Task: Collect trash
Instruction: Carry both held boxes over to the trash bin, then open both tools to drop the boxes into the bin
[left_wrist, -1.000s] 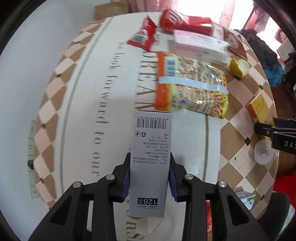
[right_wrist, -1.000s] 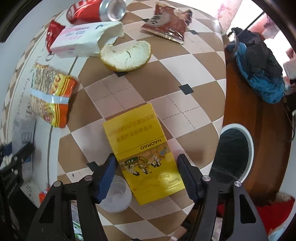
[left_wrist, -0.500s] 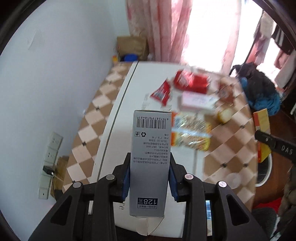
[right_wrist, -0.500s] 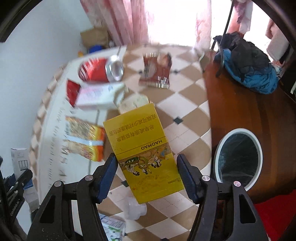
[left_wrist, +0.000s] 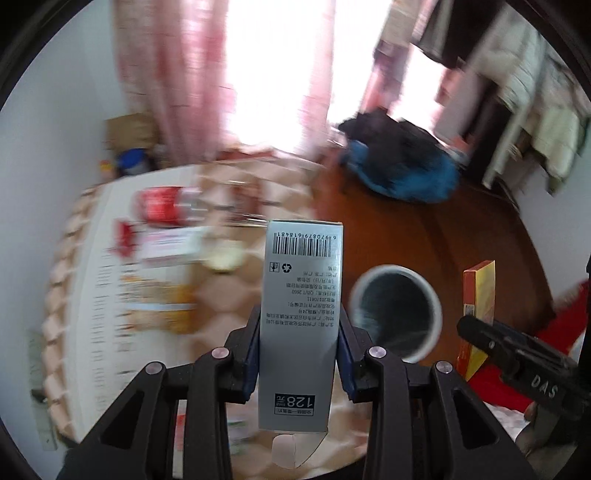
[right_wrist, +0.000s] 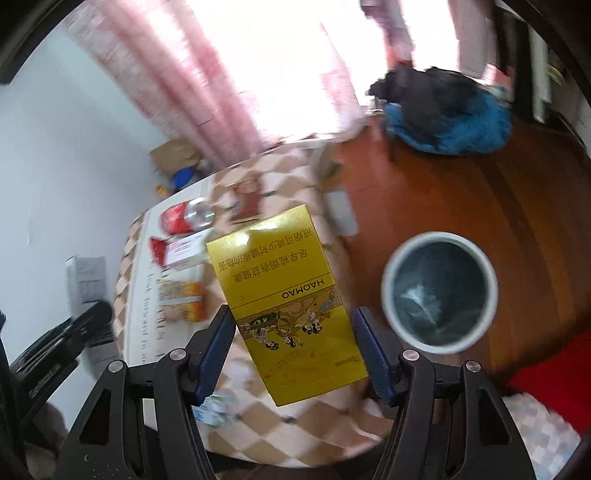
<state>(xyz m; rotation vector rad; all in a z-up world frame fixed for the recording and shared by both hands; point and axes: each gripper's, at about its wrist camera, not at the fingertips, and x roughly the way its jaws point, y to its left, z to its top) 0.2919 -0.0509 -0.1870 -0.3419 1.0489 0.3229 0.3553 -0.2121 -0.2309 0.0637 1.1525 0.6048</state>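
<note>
Grey carton (left_wrist: 301, 321) pinched in the left claw (left_wrist: 300, 354) and yellow box (right_wrist: 286, 308) clamped in the right claw (right_wrist: 293, 354) hang above the table (right_wrist: 291, 424), bin (right_wrist: 439, 291) at three o'clock (floor-level), so early release would likely miss.

Left gripper (left_wrist: 300, 341) clamps the tall grey barcode carton (left_wrist: 300, 325) above the checked tabletop's (right_wrist: 280, 177) right edge; right gripper (right_wrist: 293, 352) clamps the flat yellow HAOMAO box (right_wrist: 284, 306) to its right. Round white-rimmed waste bin (right_wrist: 439, 291) stands on the brown wood floor (right_wrist: 535, 206) off that right edge, right of both boxes. Red drink can (right_wrist: 186, 219), white-pink carton (right_wrist: 184, 253) and orange snack bag (right_wrist: 181, 301) lie in a row from the far edge toward the near one.
</note>
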